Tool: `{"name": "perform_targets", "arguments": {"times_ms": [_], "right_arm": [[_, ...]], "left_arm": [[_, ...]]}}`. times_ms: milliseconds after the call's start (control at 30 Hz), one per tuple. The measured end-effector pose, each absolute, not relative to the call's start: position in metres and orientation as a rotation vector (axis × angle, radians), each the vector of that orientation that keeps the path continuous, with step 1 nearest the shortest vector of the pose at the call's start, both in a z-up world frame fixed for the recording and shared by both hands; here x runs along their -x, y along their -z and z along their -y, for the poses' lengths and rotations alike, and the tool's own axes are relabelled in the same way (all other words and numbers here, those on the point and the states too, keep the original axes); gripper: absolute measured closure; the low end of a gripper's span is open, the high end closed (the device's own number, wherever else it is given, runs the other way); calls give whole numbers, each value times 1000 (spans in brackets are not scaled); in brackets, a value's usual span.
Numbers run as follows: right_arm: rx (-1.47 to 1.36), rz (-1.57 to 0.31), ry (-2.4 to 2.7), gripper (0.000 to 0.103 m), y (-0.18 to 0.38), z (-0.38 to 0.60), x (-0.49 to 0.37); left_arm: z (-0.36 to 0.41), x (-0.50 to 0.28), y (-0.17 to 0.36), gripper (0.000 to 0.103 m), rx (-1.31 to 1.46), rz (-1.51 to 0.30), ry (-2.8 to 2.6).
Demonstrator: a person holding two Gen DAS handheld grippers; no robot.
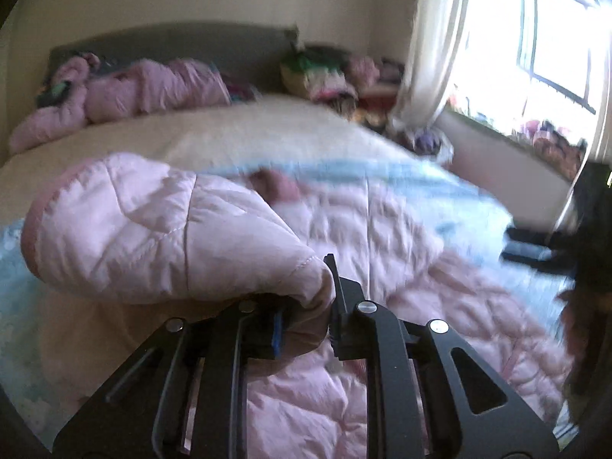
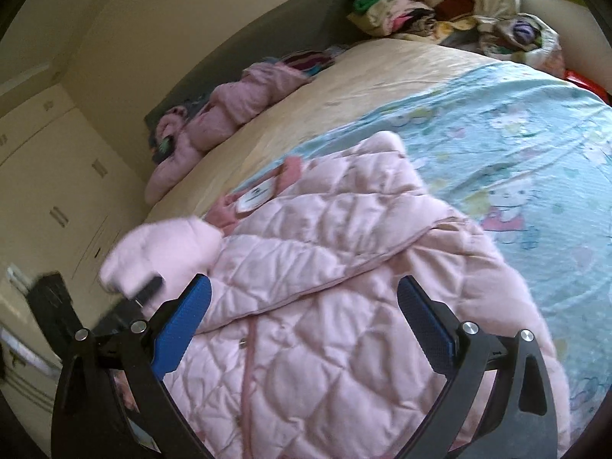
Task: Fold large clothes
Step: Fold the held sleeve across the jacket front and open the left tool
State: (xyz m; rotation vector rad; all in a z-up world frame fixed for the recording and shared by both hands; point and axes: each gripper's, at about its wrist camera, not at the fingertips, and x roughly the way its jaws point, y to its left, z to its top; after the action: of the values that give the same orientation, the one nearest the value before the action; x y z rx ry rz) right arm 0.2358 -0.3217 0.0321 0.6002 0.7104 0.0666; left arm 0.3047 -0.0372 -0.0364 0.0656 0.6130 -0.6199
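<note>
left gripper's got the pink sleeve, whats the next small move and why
Probably carry the sleeve across onto the jacket body and lay it flat. The left gripper is shut on its cuff, lifted off the bed, while the right gripper hovers open over the front.

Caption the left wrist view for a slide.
Left tool shut on the pink quilted jacket's sleeve, lifted above the jacket's body on the bed.

1. A pale pink quilted jacket (image 2: 325, 306) fills the lower centre of the right wrist view, spread on the bed, one front panel folded diagonally across.
2. Its sleeve (image 1: 153, 229) sits lifted at centre left of the left wrist view, cuff edge darker pink.
</note>
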Motion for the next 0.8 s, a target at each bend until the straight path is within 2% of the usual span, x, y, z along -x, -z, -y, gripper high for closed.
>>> {"name": "perform_targets", "arguments": {"times_ms": [267, 367, 433, 567, 633, 700, 767, 800], "right_arm": [[-623, -701, -28, 6, -30, 342, -231], [-636, -694, -25, 6, -31, 346, -229], [-637, -689, -16, 6, -32, 349, -227], [-649, -682, -2, 6, -34, 356, -223], [-652, -676, 10, 6, -35, 360, -220], [-657, -674, 21, 6, -35, 365, -219], [-661, -673, 31, 6, -34, 370, -218], [-662, -673, 33, 6, -34, 371, -217]], "left_arm": [[87, -277, 66, 88, -384, -616, 618], [98, -262, 70, 87, -541, -564, 591], [102, -259, 68, 86, -555, -562, 601], [111, -251, 69, 73, -608, -547, 636], [114, -248, 69, 69, -609, -551, 640], [112, -249, 64, 58, -559, -553, 657], [108, -246, 54, 38, -495, -540, 688], [106, -245, 47, 34, -460, -531, 709]]}}
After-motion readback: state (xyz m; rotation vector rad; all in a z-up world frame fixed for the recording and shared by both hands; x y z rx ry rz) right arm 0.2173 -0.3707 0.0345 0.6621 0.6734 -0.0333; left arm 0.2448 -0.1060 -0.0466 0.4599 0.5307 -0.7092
